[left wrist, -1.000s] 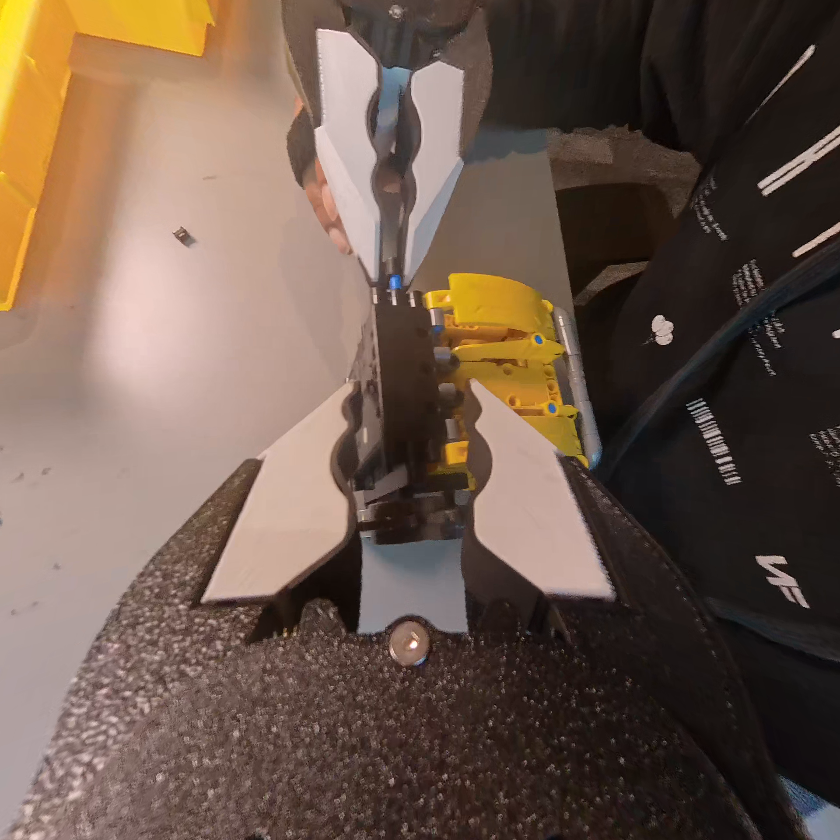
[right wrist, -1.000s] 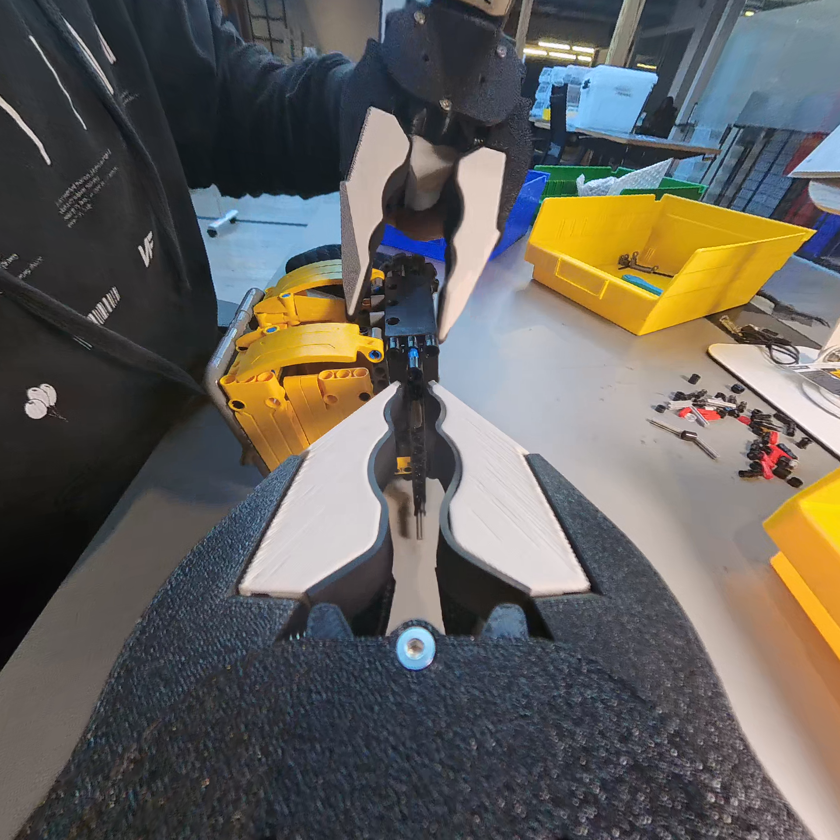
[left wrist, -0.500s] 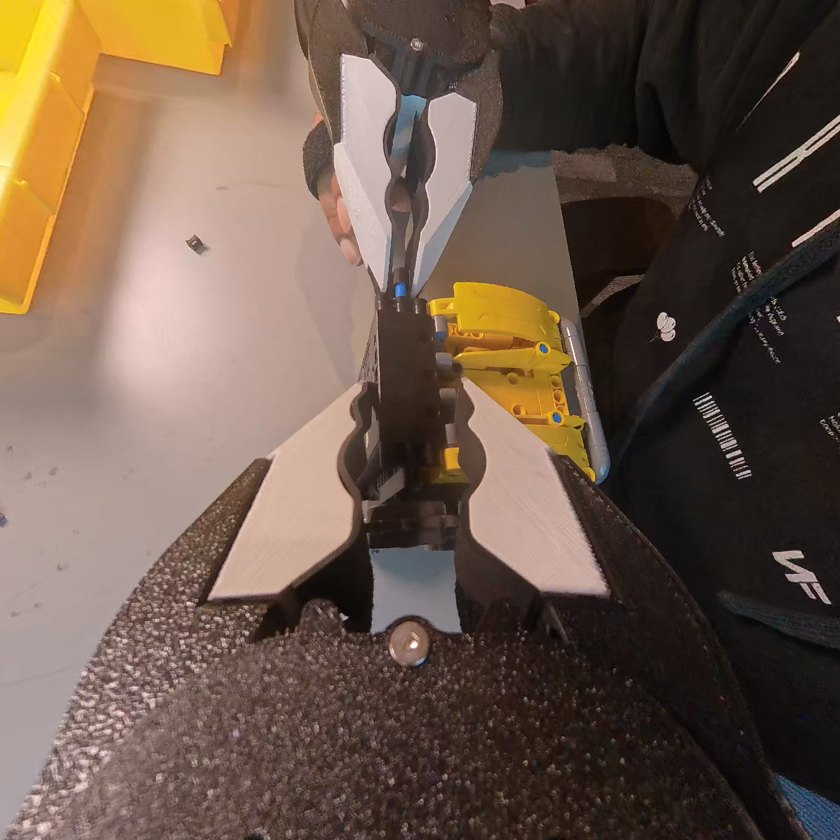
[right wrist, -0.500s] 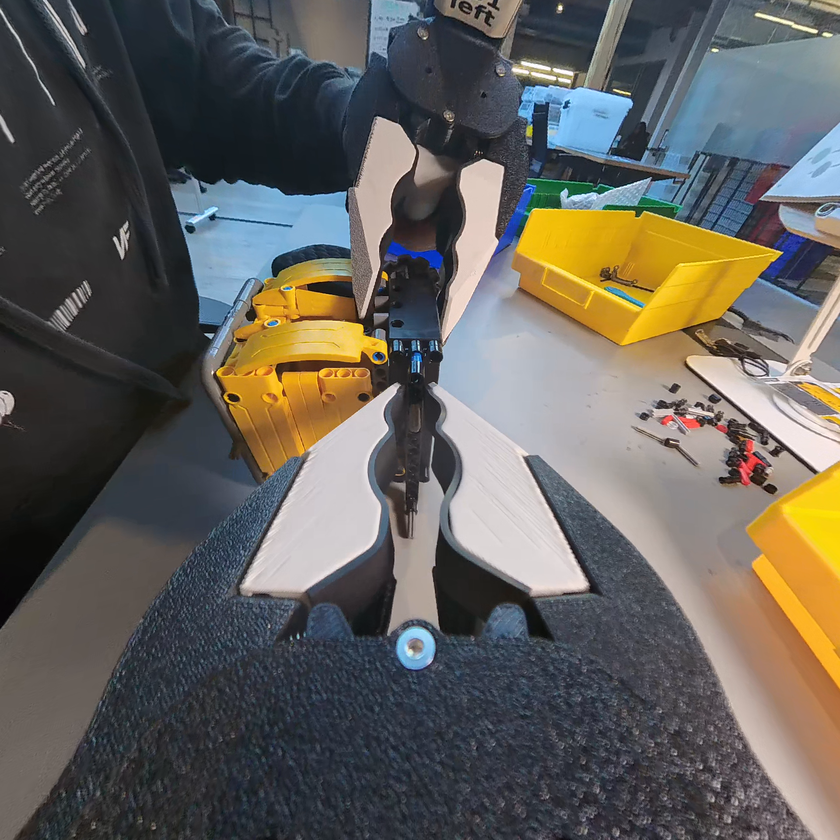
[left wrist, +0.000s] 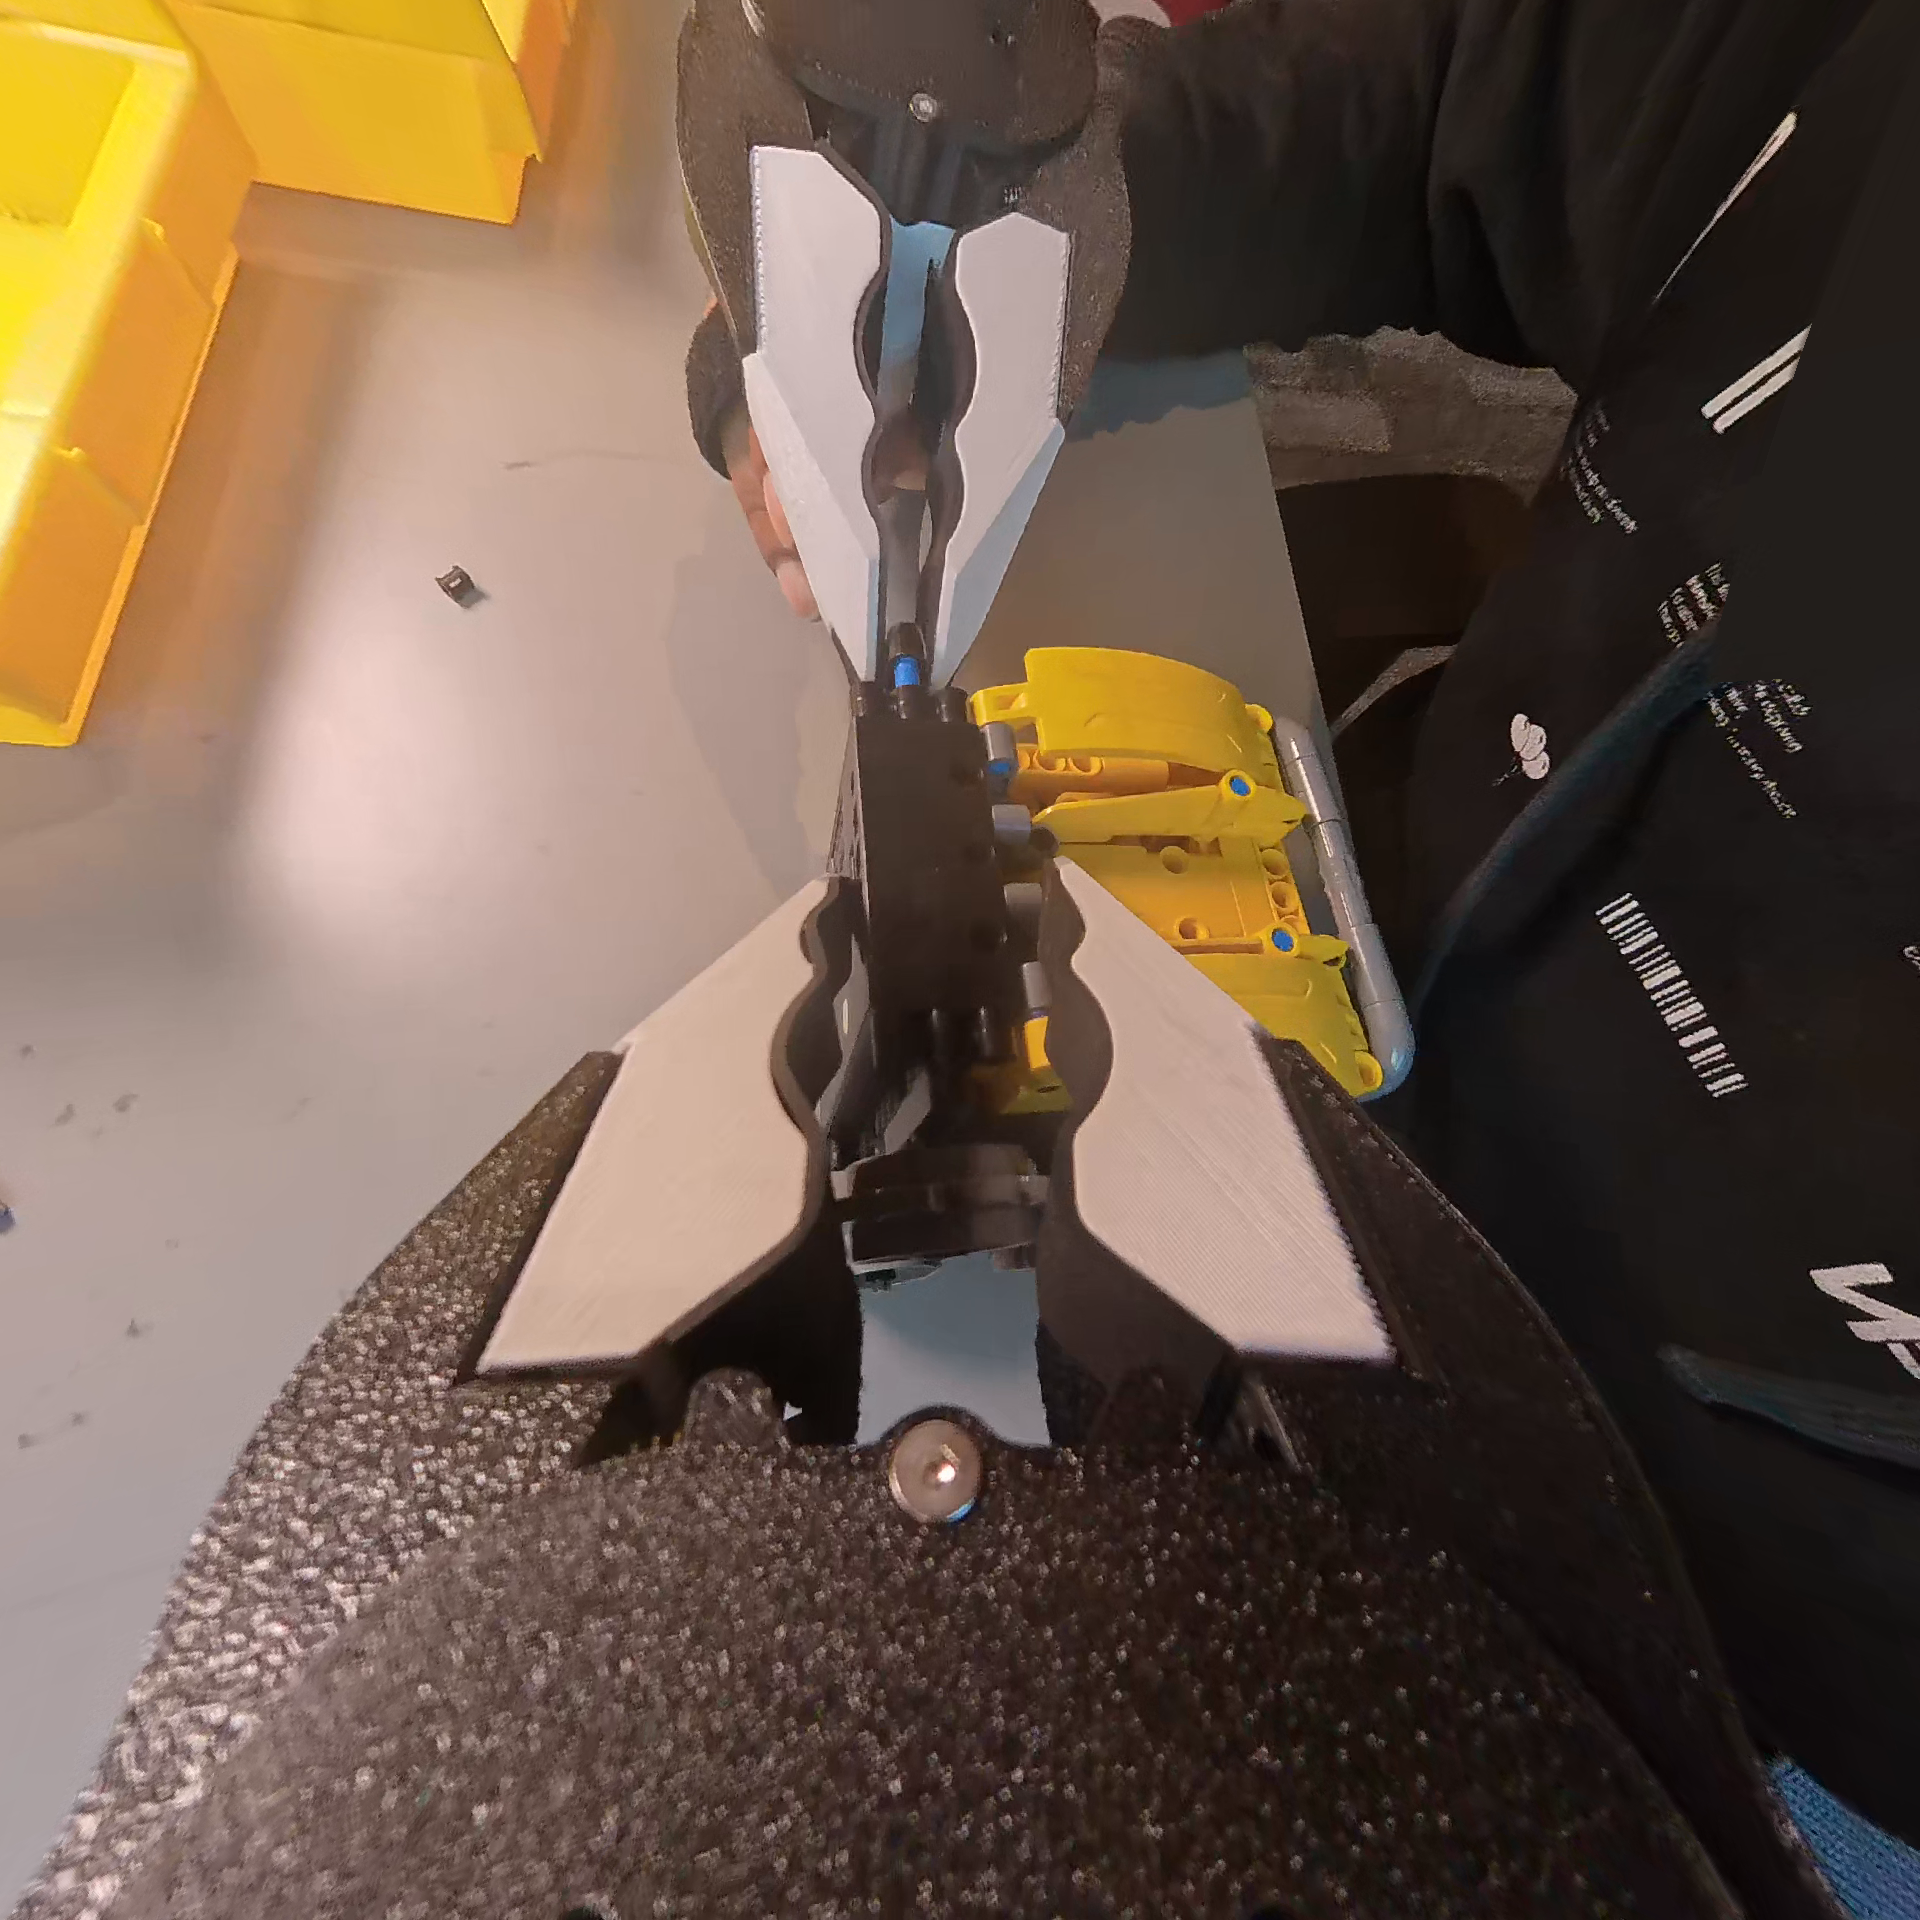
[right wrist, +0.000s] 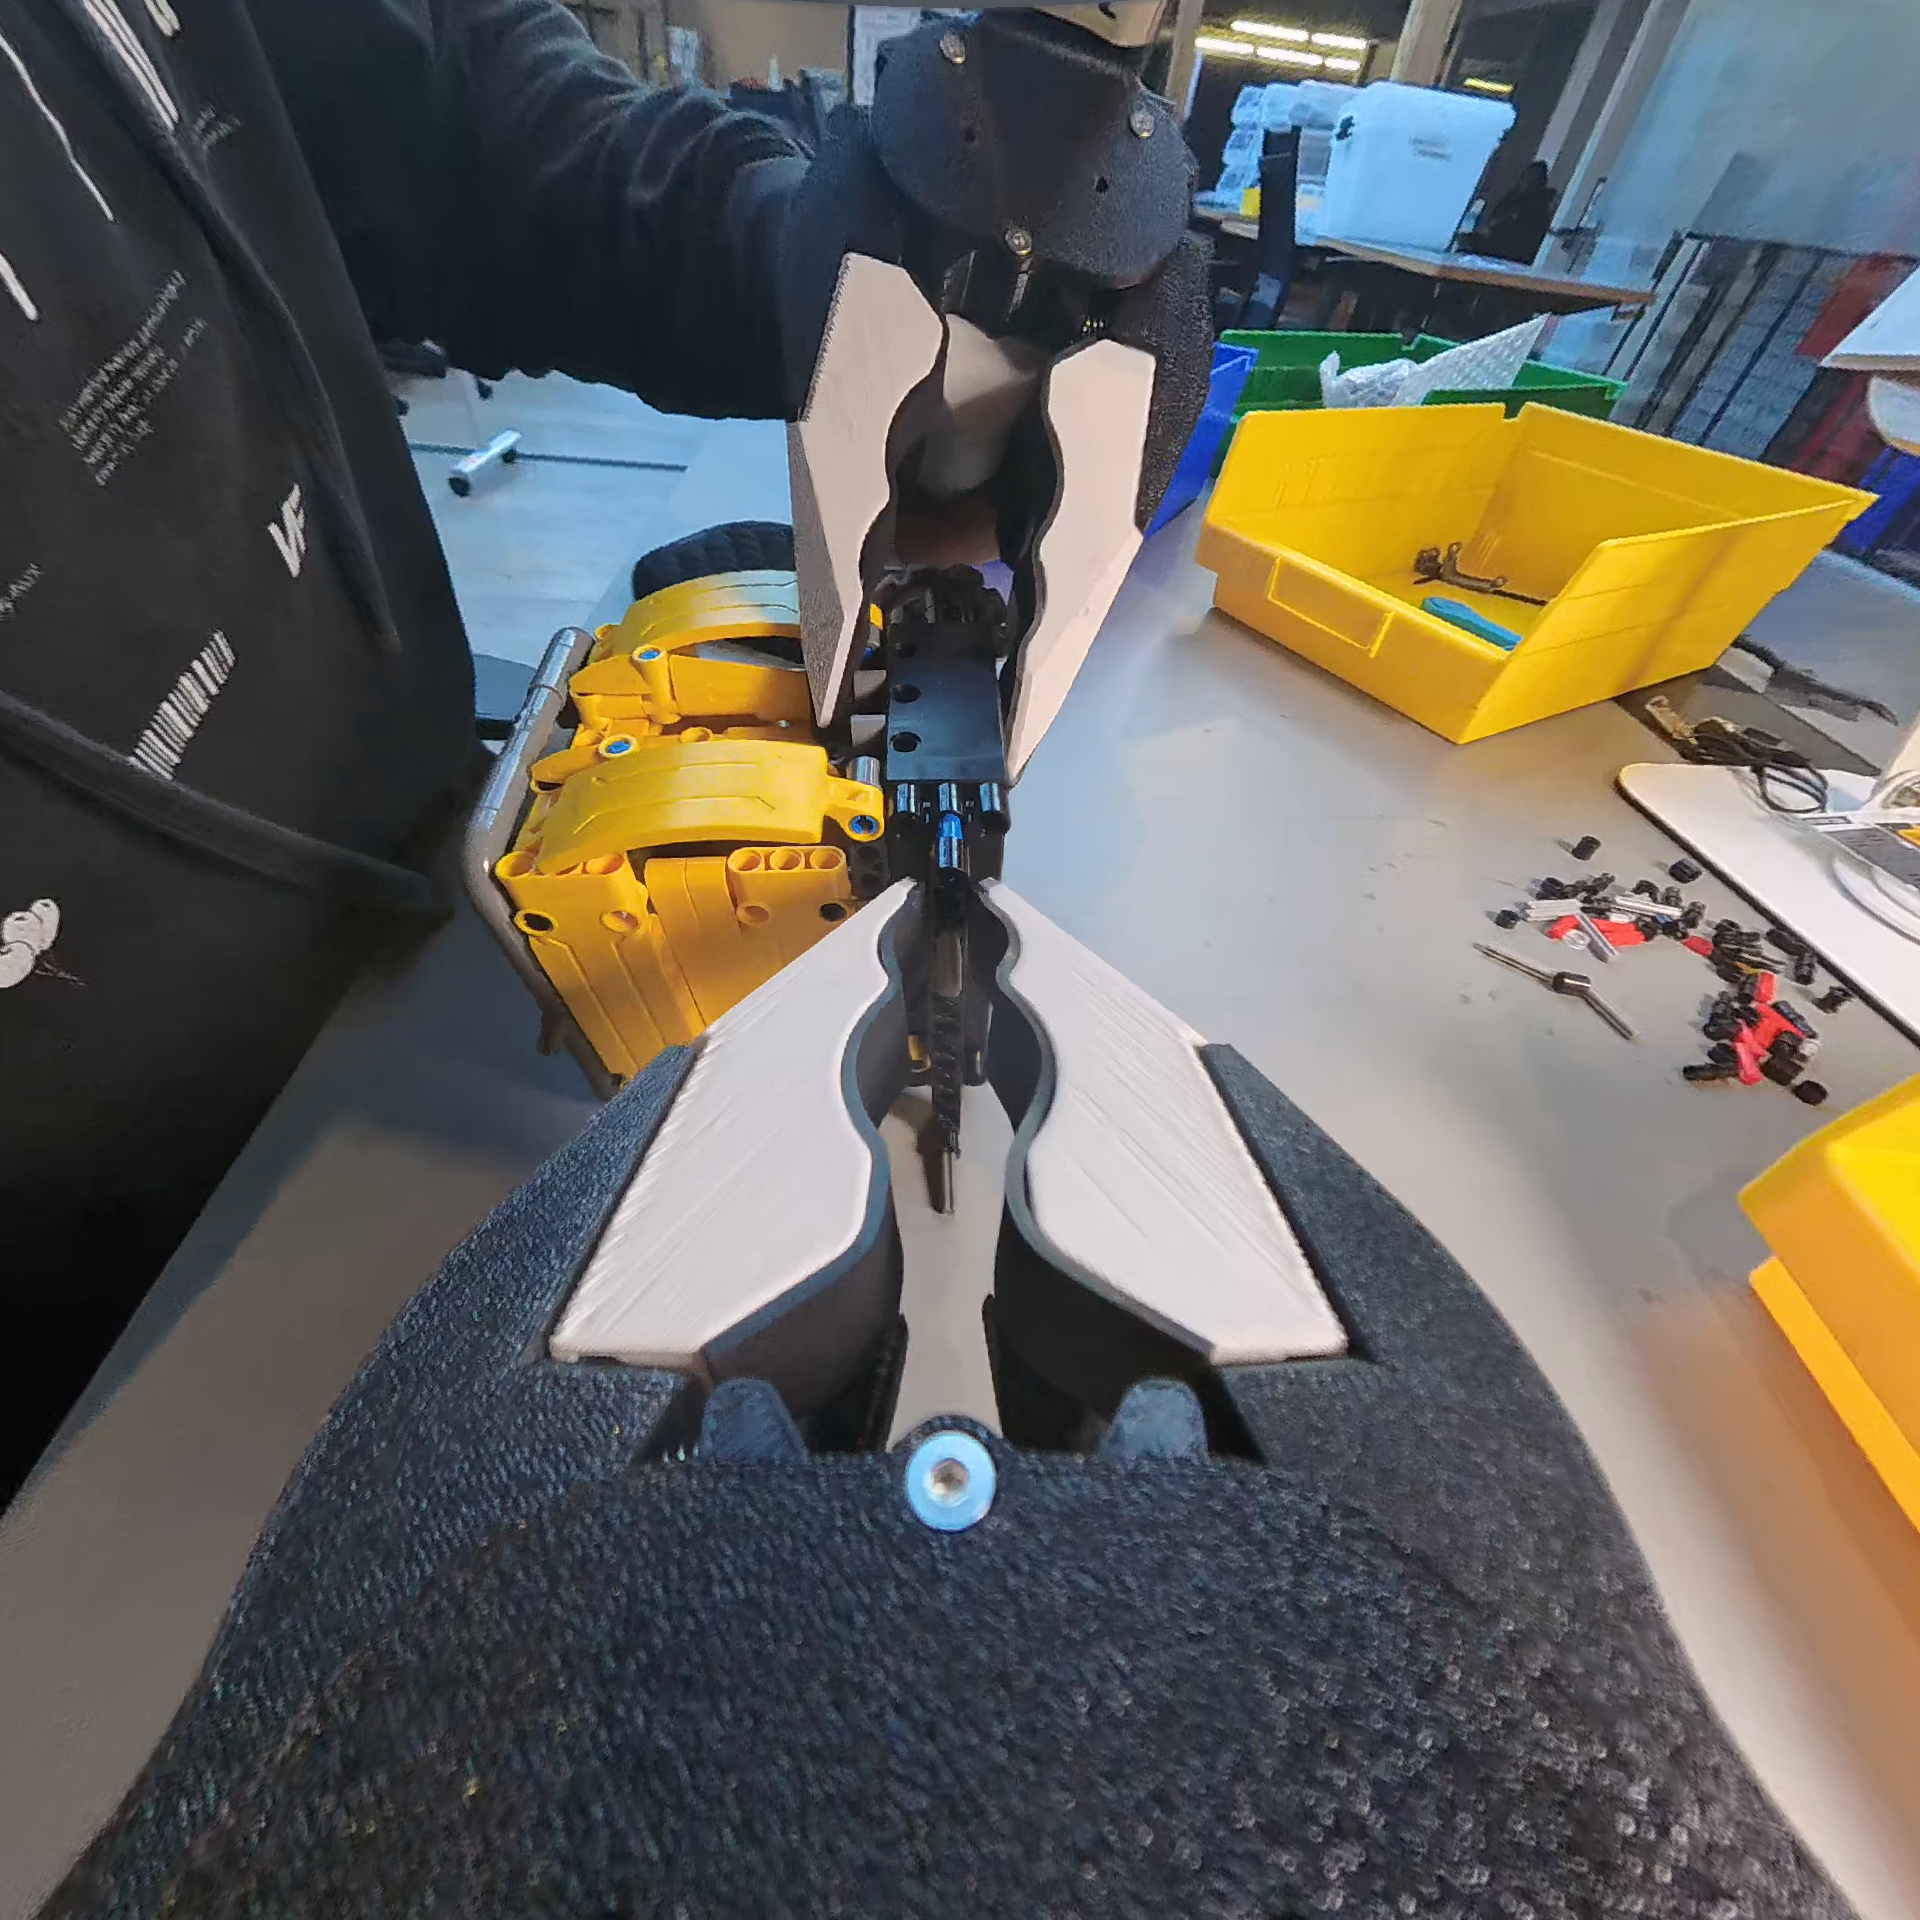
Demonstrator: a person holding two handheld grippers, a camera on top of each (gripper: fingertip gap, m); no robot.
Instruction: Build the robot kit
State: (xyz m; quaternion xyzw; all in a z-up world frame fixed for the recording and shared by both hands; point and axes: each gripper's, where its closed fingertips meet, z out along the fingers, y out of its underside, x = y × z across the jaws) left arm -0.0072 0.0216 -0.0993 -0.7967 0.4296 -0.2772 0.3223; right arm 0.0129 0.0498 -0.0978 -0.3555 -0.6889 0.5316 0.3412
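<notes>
A brick-built model with a yellow body (left wrist: pixel 1174 831) and a black block (left wrist: pixel 925 831) sits at the table's near edge, by the person. My left gripper (left wrist: pixel 945 883) is shut on the black block, one finger on each side. My right gripper (right wrist: pixel 945 888) is shut on a thin black rod (right wrist: pixel 943 1039) whose blue-tipped end (right wrist: pixel 947 831) meets the block's end face (right wrist: pixel 945 717). The two grippers face each other tip to tip. The right gripper shows in the left wrist view (left wrist: pixel 904 665), and the left gripper in the right wrist view (right wrist: pixel 925 743). The yellow body (right wrist: pixel 686 831) lies left of the block.
An open yellow bin (right wrist: pixel 1507 561) stands far right, another yellow bin (right wrist: pixel 1849 1247) at the right edge. Loose black and red small parts (right wrist: pixel 1714 977) lie on the grey table (right wrist: pixel 1299 883). Yellow bins (left wrist: pixel 94 416) and a small black piece (left wrist: pixel 454 584) show left. A person in black (right wrist: pixel 208 520) stands close. About 4 cm separates my left fingertips from my right. The small black piece (left wrist: pixel 454 584) sits 15 cm or so from the ends of my right fingers.
My left gripper's fingers have closed in a little on the black block. My right gripper stays shut on the rod at the block's end; both views have shifted only slightly.
</notes>
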